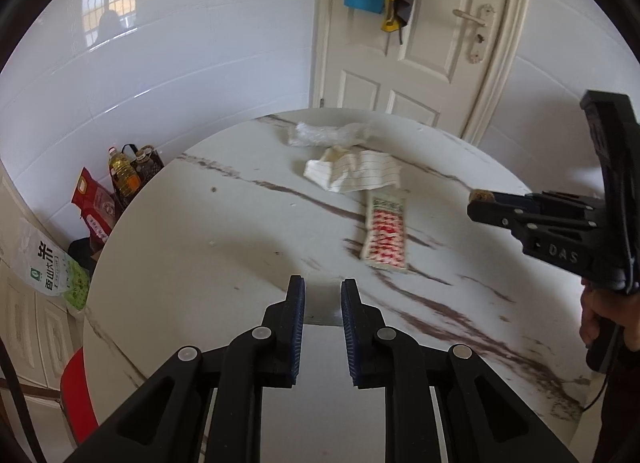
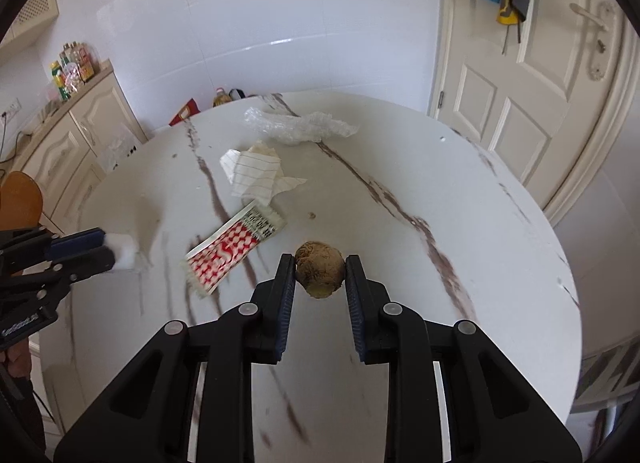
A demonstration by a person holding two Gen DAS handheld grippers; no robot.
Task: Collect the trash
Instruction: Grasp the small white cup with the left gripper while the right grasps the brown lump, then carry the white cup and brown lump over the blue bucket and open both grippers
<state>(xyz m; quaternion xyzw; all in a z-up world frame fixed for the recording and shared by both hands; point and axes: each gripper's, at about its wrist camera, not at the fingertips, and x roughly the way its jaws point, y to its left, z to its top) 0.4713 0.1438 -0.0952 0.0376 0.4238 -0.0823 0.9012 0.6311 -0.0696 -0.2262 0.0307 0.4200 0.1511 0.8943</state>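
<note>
Left wrist view: the left claw [image 1: 322, 295], narrowed, seems empty over the marble tabletop [image 1: 240, 247], the red-checked wrapper [image 1: 385, 237] lying beyond it.

Right wrist view: the right claw [image 2: 320, 268] pinches a brown lump [image 2: 320, 269] for removal; left of the wrapper [image 2: 232, 251], the left claw [image 2: 107, 249] grips a white wad [image 2: 125, 251].

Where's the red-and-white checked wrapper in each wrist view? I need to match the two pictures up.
Left wrist view: the red-and-white wrapper lies flat on the table, right of centre, just below the lined paper.
Right wrist view: the same wrapper lies left of centre, to the left of the right gripper, again just below the lined paper.
Shared landmark: the crumpled clear plastic near the table's far edge.
</note>
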